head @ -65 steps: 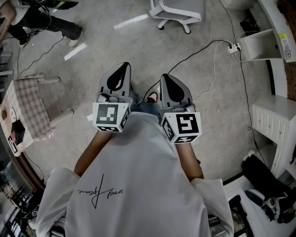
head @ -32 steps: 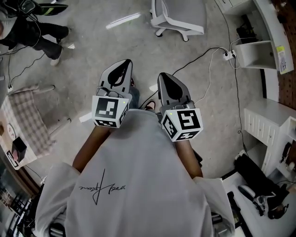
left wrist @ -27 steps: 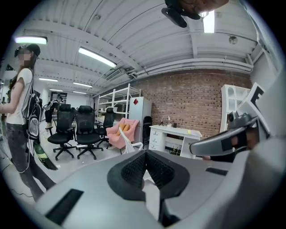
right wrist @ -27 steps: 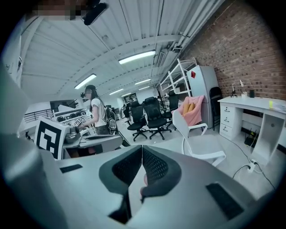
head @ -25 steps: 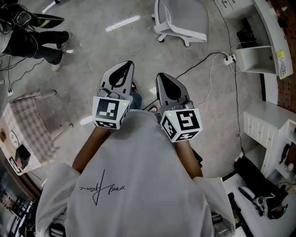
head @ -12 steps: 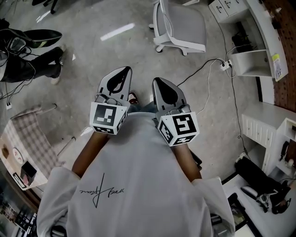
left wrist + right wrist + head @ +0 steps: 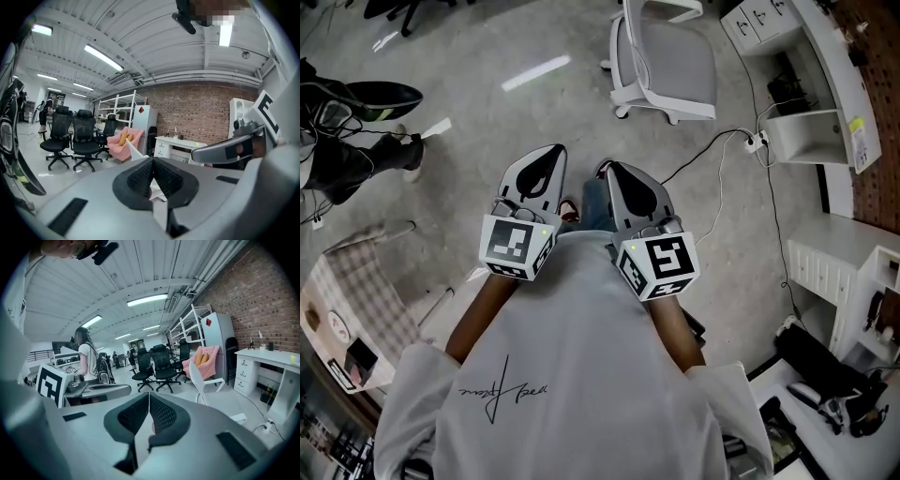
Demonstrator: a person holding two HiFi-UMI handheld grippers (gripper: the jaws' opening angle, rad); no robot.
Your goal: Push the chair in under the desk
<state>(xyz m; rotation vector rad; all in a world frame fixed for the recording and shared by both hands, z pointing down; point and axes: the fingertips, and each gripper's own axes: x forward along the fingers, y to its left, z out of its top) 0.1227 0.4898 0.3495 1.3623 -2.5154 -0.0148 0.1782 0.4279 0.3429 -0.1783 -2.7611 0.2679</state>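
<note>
A white chair [image 7: 670,56] with a grey seat stands on the concrete floor at the top of the head view, out from the white desk [image 7: 825,56] at the upper right. My left gripper [image 7: 549,152] and right gripper [image 7: 615,171] are held side by side in front of my chest, well short of the chair. Both are shut with nothing between the pads. In the left gripper view the chair's white back [image 7: 133,151] peeks over the shut jaws and the desk [image 7: 180,143] lies beyond. The right gripper view shows the chair [image 7: 204,380] ahead, with the desk [image 7: 262,357] to its right.
A power strip with cables [image 7: 753,142] lies on the floor between chair and desk. A person's legs [image 7: 356,122] are at the left, a small checked-cloth table [image 7: 356,300] is below them. A white cabinet [image 7: 830,262] stands at the right. Black office chairs [image 7: 70,136] and a pink sofa [image 7: 124,138] stand far off.
The white chair has come further down into the head view, so I have drawn closer to it. Both grippers stay shut and side by side.
</note>
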